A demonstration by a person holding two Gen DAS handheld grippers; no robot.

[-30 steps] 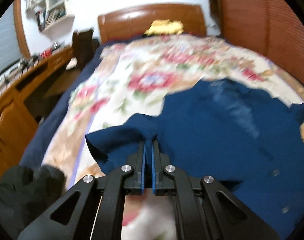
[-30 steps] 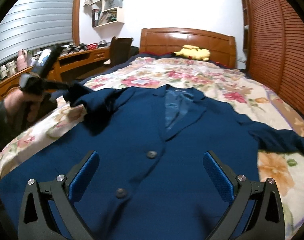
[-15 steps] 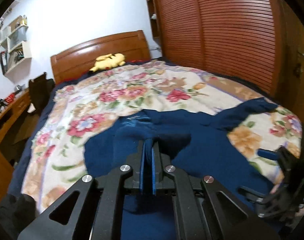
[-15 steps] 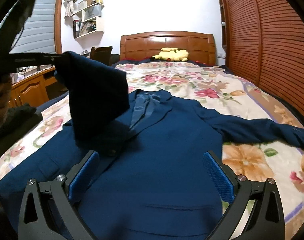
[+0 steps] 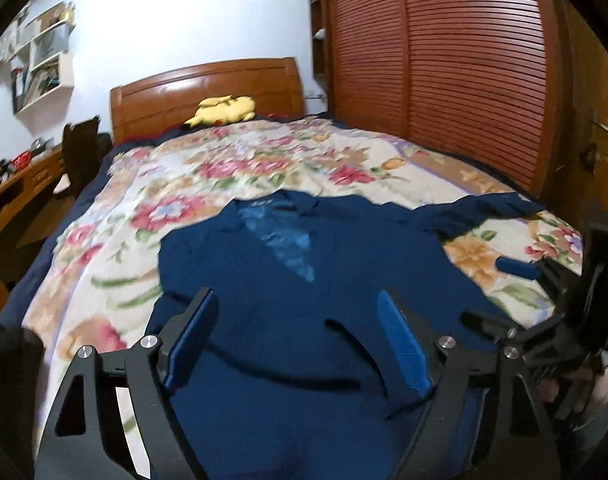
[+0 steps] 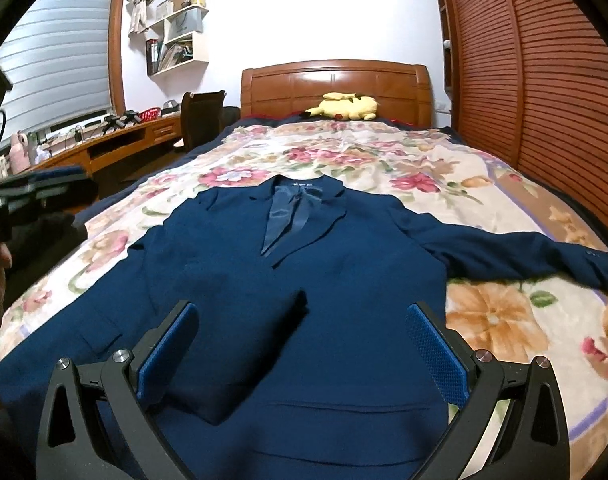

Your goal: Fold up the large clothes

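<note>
A navy blue suit jacket [image 6: 344, 256] lies face up on the flowered bedspread [image 6: 368, 160], collar toward the headboard. Its left sleeve [image 6: 239, 344] is folded across the front; its right sleeve [image 6: 516, 252] stretches out to the right. It also shows in the left wrist view [image 5: 287, 280]. My left gripper [image 5: 299, 340] is open and empty above the jacket's lower part. My right gripper [image 6: 308, 352] is open and empty above the folded sleeve. The right gripper also shows at the right edge of the left wrist view [image 5: 552, 292].
A yellow plush toy [image 6: 344, 106] lies at the wooden headboard [image 6: 336, 84]. Slatted wardrobe doors [image 6: 544, 80] run along the right of the bed. A desk [image 6: 115, 144] with a chair [image 6: 201, 118] stands on the left. Dark cloth [image 5: 3, 364] lies at the near left.
My left gripper carried the left sleeve over the jacket's front, opened and let it go; the sleeve now lies folded on the jacket. The right gripper stayed open.
</note>
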